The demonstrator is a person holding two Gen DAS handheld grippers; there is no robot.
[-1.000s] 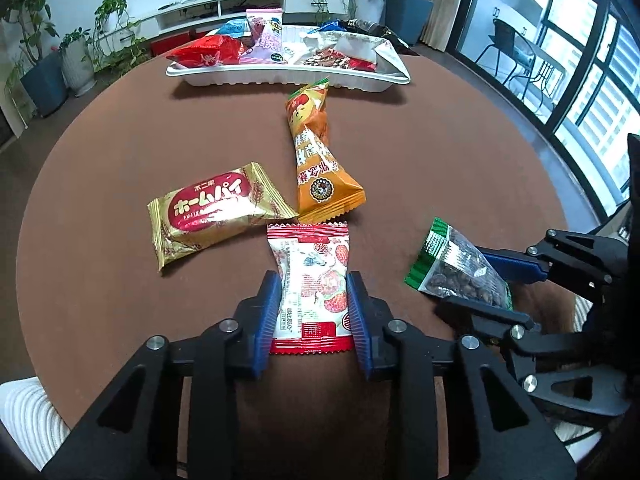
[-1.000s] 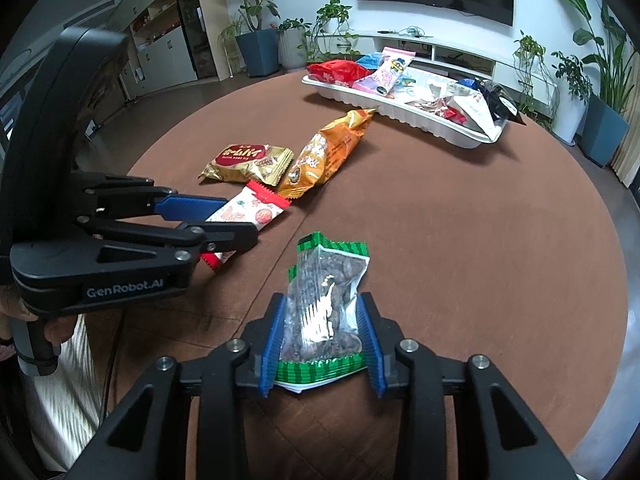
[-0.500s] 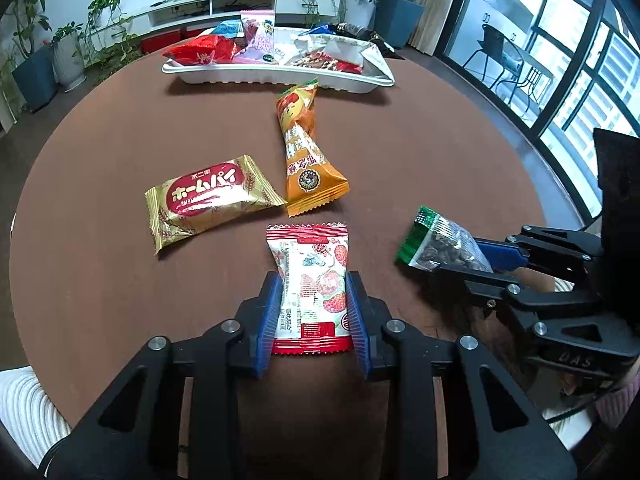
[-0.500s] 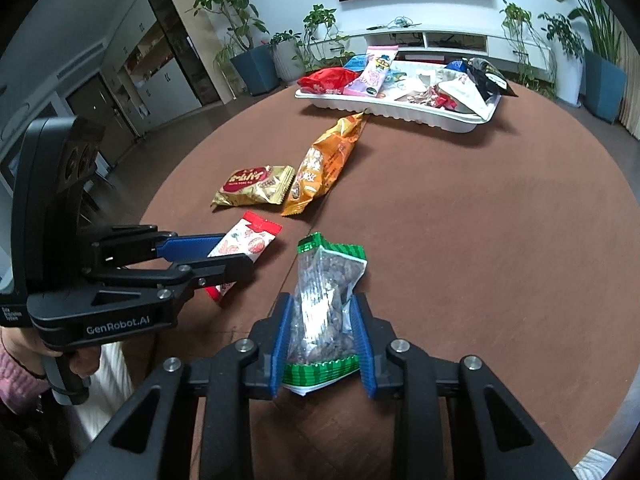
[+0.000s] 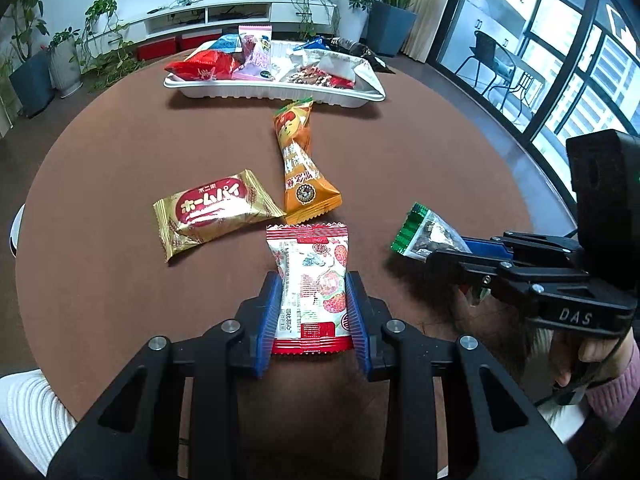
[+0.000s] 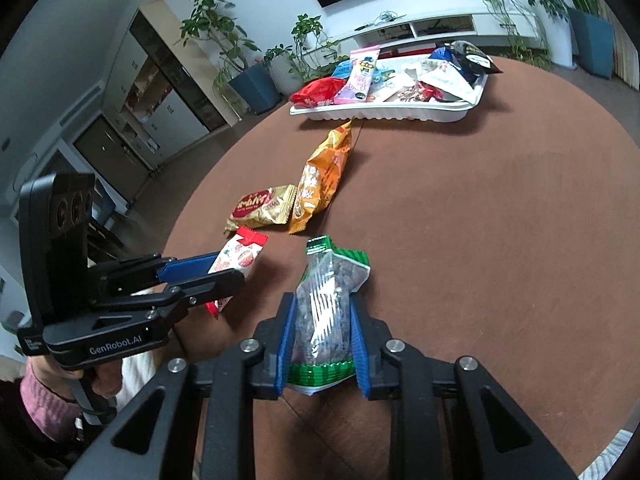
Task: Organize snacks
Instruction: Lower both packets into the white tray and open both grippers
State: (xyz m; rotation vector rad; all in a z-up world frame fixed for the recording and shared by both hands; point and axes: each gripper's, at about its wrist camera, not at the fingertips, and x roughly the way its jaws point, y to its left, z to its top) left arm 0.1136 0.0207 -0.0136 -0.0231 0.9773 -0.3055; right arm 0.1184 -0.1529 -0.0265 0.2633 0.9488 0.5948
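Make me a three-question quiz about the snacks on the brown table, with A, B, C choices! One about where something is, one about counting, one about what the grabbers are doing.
1. Where is the white tray?
A. at the far side of the table
B. under the left gripper
C. on the floor

2. How many snack packets lie loose on the table, with no gripper on them?
A. five
B. none
C. two

3. What is the right gripper doing?
A. standing open over the tray
B. closed on the green-edged clear bag
C. holding the gold packet

Answers:
1. A, the tray sits beyond all the loose packets.
2. C, only the gold packet and the orange packet lie free.
3. B, its blue pads press the green-edged clear bag, having just been closing; the left gripper holds the strawberry packet.
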